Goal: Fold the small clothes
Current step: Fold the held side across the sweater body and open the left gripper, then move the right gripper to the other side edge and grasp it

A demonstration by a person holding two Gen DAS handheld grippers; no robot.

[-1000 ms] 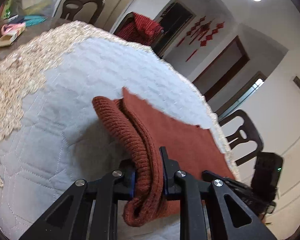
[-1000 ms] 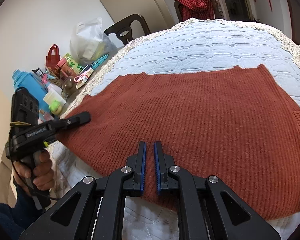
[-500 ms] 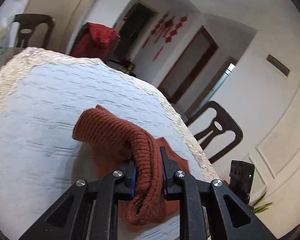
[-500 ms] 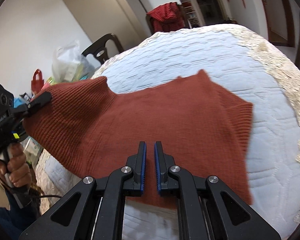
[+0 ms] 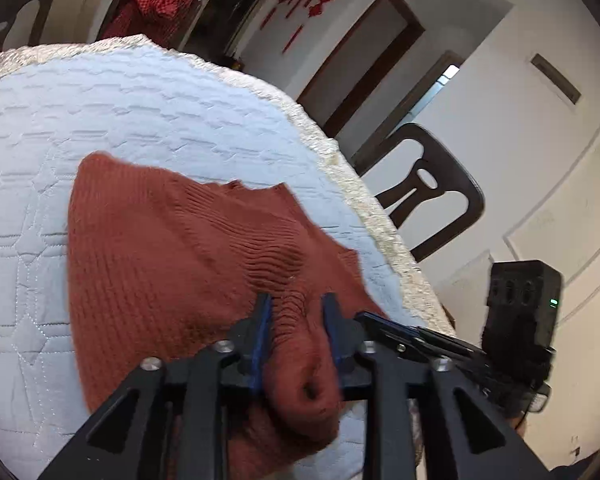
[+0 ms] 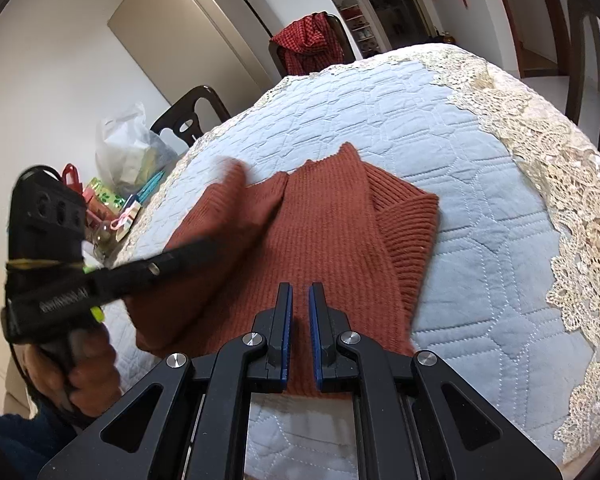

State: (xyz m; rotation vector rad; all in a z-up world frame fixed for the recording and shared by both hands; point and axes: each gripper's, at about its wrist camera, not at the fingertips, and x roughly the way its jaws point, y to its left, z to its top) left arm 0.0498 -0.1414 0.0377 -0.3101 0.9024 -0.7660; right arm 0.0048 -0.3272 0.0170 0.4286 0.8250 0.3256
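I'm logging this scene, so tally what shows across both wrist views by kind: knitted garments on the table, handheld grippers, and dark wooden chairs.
Rust knitted garment on the quilted table cover: 1
Handheld grippers, left gripper and right gripper: 2
Dark wooden chairs, one draped with red checked cloth: 4
Total: 7

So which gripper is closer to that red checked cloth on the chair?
Cannot tell. The left gripper and right gripper both sit over the sweater, far from the checked cloth.
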